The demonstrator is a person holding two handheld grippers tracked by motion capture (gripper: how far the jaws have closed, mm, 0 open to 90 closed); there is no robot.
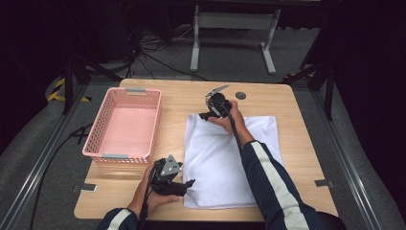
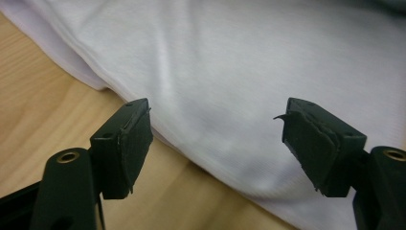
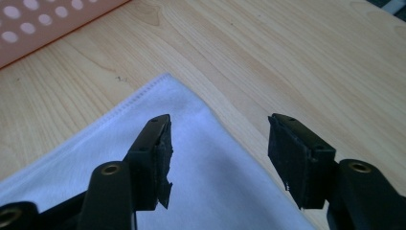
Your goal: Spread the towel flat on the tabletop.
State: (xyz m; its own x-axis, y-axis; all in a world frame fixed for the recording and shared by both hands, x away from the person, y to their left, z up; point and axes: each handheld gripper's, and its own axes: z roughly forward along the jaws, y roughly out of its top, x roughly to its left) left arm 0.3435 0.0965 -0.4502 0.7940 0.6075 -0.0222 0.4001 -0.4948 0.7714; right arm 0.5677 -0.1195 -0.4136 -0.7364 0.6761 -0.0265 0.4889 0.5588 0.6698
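Observation:
A white folded cloth (image 1: 230,158) lies flat on the wooden table (image 1: 292,103), right of the middle. My left gripper (image 1: 190,183) sits at the cloth's near left corner, jaws open, with the cloth's folded edge (image 2: 210,158) lying between and below them, not pinched. My right gripper (image 1: 205,115) is at the cloth's far left corner, jaws open. In the right gripper view that hemmed corner (image 3: 165,79) lies just ahead of the fingertips (image 3: 160,143), apart from them. A person's hands hold both grippers; the right sleeve crosses the cloth.
A pink perforated basket (image 1: 125,125) stands empty at the table's left, close to both grippers; its wall (image 3: 43,24) shows in the right gripper view. A small dark round disc (image 1: 241,95) lies near the far edge. Bare wood surrounds the cloth.

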